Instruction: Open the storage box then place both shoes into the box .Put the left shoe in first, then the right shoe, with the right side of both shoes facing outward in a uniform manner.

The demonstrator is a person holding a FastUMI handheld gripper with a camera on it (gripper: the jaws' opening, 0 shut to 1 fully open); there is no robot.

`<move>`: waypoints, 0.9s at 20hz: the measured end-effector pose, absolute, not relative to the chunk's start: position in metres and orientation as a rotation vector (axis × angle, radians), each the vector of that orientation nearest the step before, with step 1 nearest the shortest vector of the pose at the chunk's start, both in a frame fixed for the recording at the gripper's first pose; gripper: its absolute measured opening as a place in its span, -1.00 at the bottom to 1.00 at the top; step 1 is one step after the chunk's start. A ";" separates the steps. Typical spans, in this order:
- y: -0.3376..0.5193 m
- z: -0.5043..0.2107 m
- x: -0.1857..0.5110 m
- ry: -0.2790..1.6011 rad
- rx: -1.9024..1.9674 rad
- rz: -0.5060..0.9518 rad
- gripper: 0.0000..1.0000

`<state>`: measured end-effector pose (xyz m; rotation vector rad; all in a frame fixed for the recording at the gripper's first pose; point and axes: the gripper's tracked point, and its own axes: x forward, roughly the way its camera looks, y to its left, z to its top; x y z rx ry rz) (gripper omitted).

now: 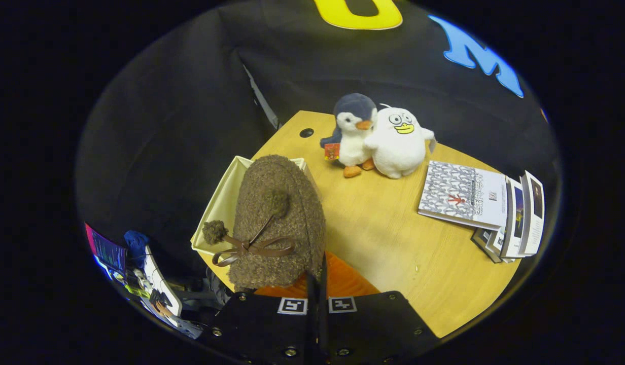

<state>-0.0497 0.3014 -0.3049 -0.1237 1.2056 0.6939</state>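
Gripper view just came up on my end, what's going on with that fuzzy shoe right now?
The hand-held claw has its fingers closed together on the edge of the brown fuzzy shoe with pom-pom laces, holding it lifted over the open cream storage box at the wooden table's near corner. How far the shoe has gone into the box can't be told from here. Beyond, two plush toys stand together, and a stack of books lies ahead of the fingers to the right.
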 end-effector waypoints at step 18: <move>0.399 -0.322 -0.048 1.180 -0.266 0.775 -0.98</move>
